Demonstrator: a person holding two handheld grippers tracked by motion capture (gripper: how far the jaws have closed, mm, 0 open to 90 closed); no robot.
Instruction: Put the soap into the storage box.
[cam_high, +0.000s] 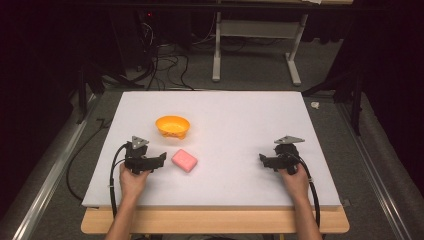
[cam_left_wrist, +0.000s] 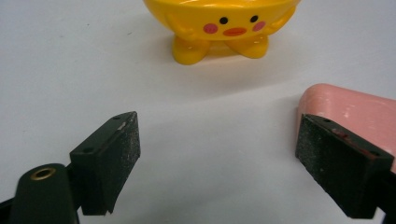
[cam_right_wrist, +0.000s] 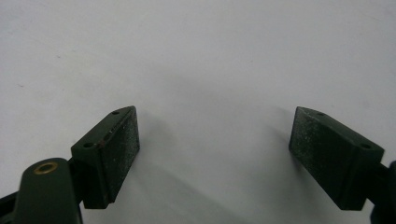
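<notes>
Left hand-held gripper (cam_left_wrist: 217, 158) wide open, empty; pink soap (cam_left_wrist: 355, 112) beside one jaw, yellow bowl (cam_left_wrist: 219, 23) beyond. Right hand-held gripper (cam_right_wrist: 215, 154) wide open, empty.

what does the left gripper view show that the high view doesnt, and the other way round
Left gripper view alone: the face on the yellow bowl, with dot eyes, pink cheeks and an orange beak, plus its two stubby feet; also the rough pads on the left gripper's black fingers, which stand wide apart.

High view alone: the right gripper held at the table's right side, both hands and forearms, the trailing cables, the bowl's open top, the white table's edges and the floor beyond.

Both: the bowl, the pink soap bar beside the left gripper, and the white surface.
</notes>
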